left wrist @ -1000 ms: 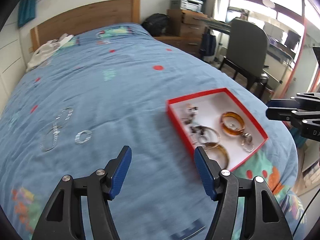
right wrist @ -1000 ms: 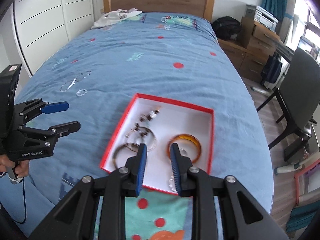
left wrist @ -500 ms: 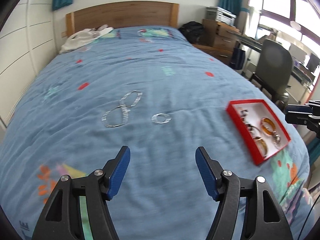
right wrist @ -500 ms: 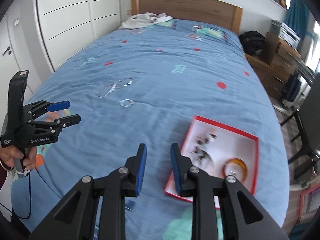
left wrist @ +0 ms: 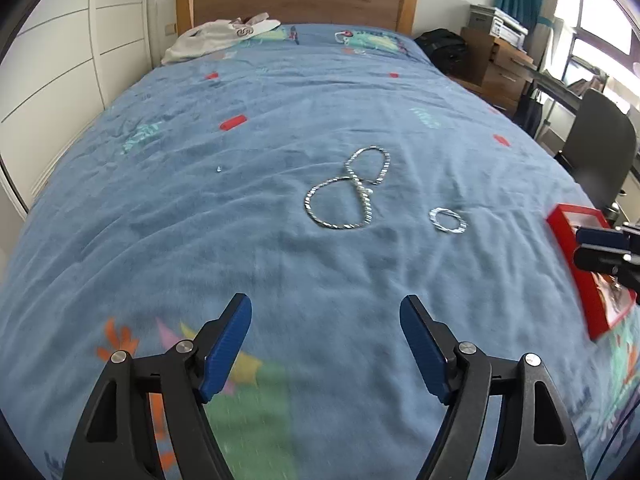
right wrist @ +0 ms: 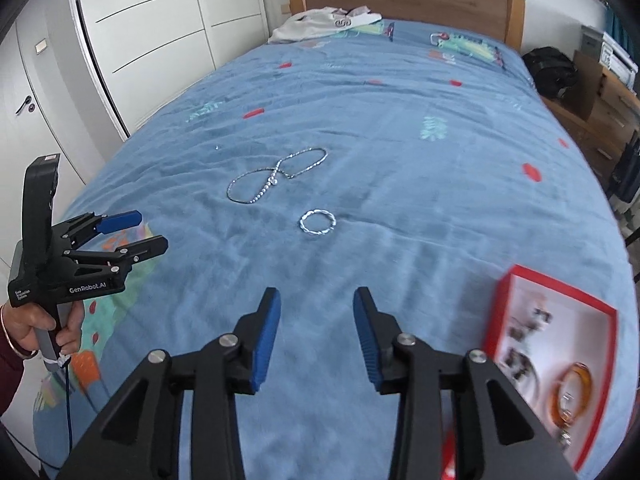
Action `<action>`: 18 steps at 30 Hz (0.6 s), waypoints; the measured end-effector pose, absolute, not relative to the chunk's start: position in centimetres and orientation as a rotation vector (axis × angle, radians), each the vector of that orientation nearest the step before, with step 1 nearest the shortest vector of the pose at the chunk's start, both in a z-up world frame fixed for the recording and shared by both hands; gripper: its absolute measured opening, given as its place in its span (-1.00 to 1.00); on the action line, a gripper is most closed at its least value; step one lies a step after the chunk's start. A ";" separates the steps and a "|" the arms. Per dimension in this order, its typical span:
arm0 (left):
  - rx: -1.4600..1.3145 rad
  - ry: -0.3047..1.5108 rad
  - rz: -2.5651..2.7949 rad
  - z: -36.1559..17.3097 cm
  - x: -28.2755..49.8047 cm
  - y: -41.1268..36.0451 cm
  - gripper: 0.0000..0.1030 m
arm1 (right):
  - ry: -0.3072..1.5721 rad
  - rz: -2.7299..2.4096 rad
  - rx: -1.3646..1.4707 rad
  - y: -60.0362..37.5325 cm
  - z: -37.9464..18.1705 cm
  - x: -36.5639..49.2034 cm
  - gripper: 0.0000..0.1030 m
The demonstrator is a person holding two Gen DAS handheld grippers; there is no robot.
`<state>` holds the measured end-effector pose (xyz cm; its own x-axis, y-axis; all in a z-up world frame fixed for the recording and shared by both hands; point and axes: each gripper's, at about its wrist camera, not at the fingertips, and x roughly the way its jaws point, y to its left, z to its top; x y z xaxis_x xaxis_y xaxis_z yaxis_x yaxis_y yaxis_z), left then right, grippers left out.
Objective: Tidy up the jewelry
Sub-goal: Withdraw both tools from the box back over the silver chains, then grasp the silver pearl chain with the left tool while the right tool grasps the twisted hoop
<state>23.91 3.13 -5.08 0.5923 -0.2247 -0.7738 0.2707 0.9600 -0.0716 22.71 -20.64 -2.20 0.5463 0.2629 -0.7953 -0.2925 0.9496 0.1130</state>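
Observation:
A silver necklace (left wrist: 350,188) lies in a figure-eight on the blue bedspread; it also shows in the right wrist view (right wrist: 276,176). A silver twisted bracelet (left wrist: 447,220) lies to its right, also in the right wrist view (right wrist: 318,222). A red box (right wrist: 550,344) with white lining holds an amber bangle (right wrist: 572,394) and several small pieces; its edge shows in the left wrist view (left wrist: 576,264). My left gripper (left wrist: 326,344) is open and empty, short of the necklace. My right gripper (right wrist: 316,336) is open and empty, short of the bracelet, left of the box.
The bed (left wrist: 200,220) has a wooden headboard (left wrist: 296,0) and white clothing (left wrist: 220,38) near it. White wardrobe doors (right wrist: 140,40) stand on the left. A drawer unit (left wrist: 496,64) and a dark chair (left wrist: 600,148) stand on the right.
Both grippers swung left, away from the red box and toward the necklace and bracelet. The right gripper's jaws opened wider.

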 end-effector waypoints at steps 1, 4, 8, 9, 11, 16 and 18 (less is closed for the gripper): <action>0.056 0.894 -0.286 -5.3 24.6 3.1 0.50 | 0.944 0.334 -0.033 -20.3 -2.8 23.5 -0.28; 0.052 0.896 -0.283 -5.9 26.7 3.0 0.56 | 0.955 0.345 -0.025 -19.5 -4.3 25.7 -0.23; 0.049 0.893 -0.283 -6.6 29.4 2.4 0.63 | 0.951 0.345 -0.025 -18.7 -5.8 28.0 0.07; 0.053 0.894 -0.282 -6.8 30.1 2.2 0.64 | 0.950 0.349 -0.028 -18.5 -6.3 28.6 0.13; 0.066 0.895 -0.281 -7.2 31.3 1.8 0.64 | 0.950 0.357 -0.028 -18.1 -6.9 29.5 0.16; 0.096 0.898 -0.294 -8.2 34.0 0.3 0.65 | 0.970 0.354 0.009 -17.9 -8.6 31.8 0.17; 0.105 0.896 -0.306 -8.4 35.1 -0.5 0.65 | 0.979 0.351 0.028 -17.9 -9.3 32.5 0.17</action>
<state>35.07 -0.46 -8.40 0.5850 -0.2182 -0.7811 0.3056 0.9514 -0.0369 32.52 -17.87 -9.31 0.5067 0.3030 -0.8071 -0.2784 0.9435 0.1794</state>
